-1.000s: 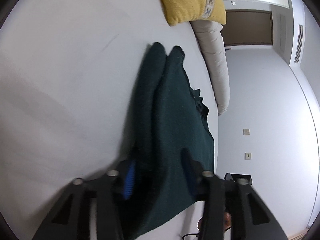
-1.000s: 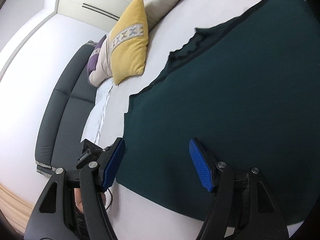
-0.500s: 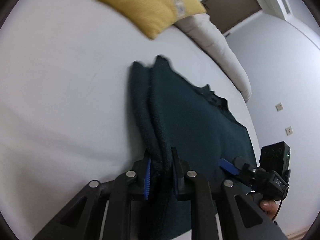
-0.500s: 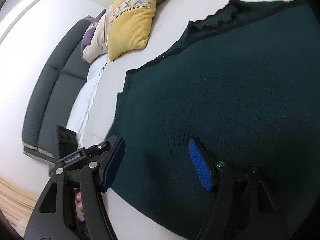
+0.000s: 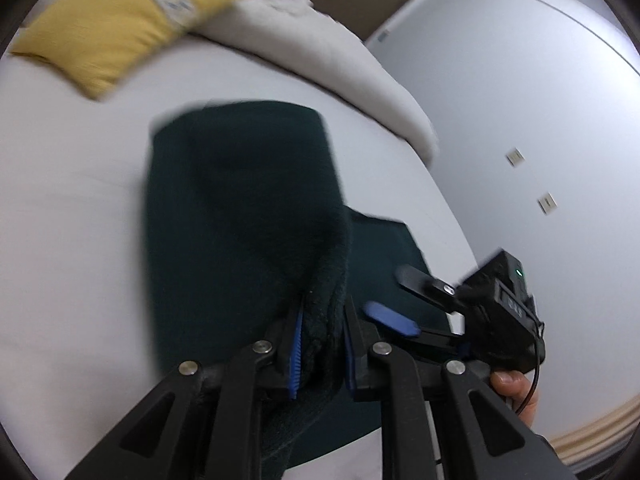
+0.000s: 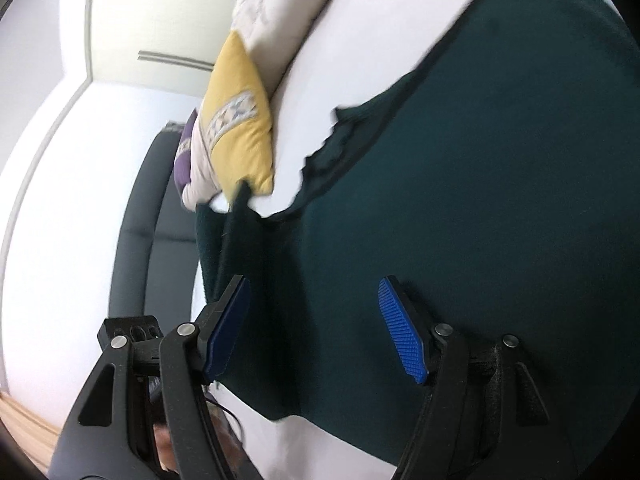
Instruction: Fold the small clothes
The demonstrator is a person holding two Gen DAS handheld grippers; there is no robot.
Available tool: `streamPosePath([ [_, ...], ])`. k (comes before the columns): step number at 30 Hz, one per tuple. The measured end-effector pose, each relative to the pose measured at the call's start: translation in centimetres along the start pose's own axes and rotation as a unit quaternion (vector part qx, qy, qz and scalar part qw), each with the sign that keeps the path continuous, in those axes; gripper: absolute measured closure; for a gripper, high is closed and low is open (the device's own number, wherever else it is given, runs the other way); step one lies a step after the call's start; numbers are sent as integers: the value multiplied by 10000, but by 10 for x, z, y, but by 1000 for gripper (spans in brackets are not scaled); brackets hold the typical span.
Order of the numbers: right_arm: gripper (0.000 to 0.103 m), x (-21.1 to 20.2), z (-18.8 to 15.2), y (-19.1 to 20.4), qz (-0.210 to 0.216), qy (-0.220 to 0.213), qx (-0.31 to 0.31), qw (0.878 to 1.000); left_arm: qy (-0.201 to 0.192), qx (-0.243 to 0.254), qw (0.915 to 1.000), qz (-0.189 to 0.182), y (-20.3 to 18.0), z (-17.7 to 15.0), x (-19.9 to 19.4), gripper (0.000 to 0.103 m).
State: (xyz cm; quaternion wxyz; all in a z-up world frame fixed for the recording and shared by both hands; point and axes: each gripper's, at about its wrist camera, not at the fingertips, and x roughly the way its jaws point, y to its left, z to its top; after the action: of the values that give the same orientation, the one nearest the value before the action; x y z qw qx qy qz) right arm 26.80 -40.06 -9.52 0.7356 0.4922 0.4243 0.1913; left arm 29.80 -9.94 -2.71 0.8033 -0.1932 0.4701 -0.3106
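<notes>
Knitwear sits pinched in our left gripper (image 5: 320,344): the dark green sweater (image 5: 240,208), its edge lifted off the bed (image 5: 72,216) to fold it over. Our right gripper (image 6: 320,332) hovers open above the flat body. The sweater's length runs toward the yellow pillow (image 5: 116,28).

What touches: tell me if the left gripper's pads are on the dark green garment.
Touching. The left wrist view shows the left gripper pinching a bunched fold of the dark green garment.
</notes>
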Motion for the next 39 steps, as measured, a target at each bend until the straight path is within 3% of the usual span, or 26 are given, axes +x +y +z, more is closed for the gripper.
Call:
streamPosePath([
  [3,39,-2,12,-17,148,171,240,9995,227,281,9993,13,-24,-17,43,86],
  [7,39,1,22,-23,190,292,318,9989,171,217,9996,-43,-23,-35,50,83],
  [10,38,7,25,-19,54,354,244,9991,158,178,9994,-238,-18,-38,36,67],
  [12,38,11,21,-15,-54,375,195,9991,70,236,9990,-367,-19,-40,22,51],
  [14,38,15,19,-13,-141,387,220,9989,-47,314,9976,-614,-23,-48,4,44],
  [16,38,17,18,-9,-258,438,209,9985,-216,395,9947,-921,-22,-56,-19,44],
  [19,46,21,13,1,-488,553,46,9973,-491,380,9937,-929,-9,-65,-46,44],
  [22,71,31,6,10,-960,732,-297,9922,-541,113,9957,-749,14,-65,-57,44],
  [23,85,33,4,11,-1106,775,-388,9901,-534,38,9962,-690,22,-64,-60,44],
  [24,89,34,2,12,-1244,828,-479,9876,-528,-41,9966,-639,29,-64,-62,44],
  [32,92,-15,12,39,-1609,474,-1163,9789,-564,49,9970,-531,21,-57,-60,44],
  [39,92,-96,39,29,-1767,60,-1173,9772,-477,502,9968,-393,-26,-40,-29,44],
])
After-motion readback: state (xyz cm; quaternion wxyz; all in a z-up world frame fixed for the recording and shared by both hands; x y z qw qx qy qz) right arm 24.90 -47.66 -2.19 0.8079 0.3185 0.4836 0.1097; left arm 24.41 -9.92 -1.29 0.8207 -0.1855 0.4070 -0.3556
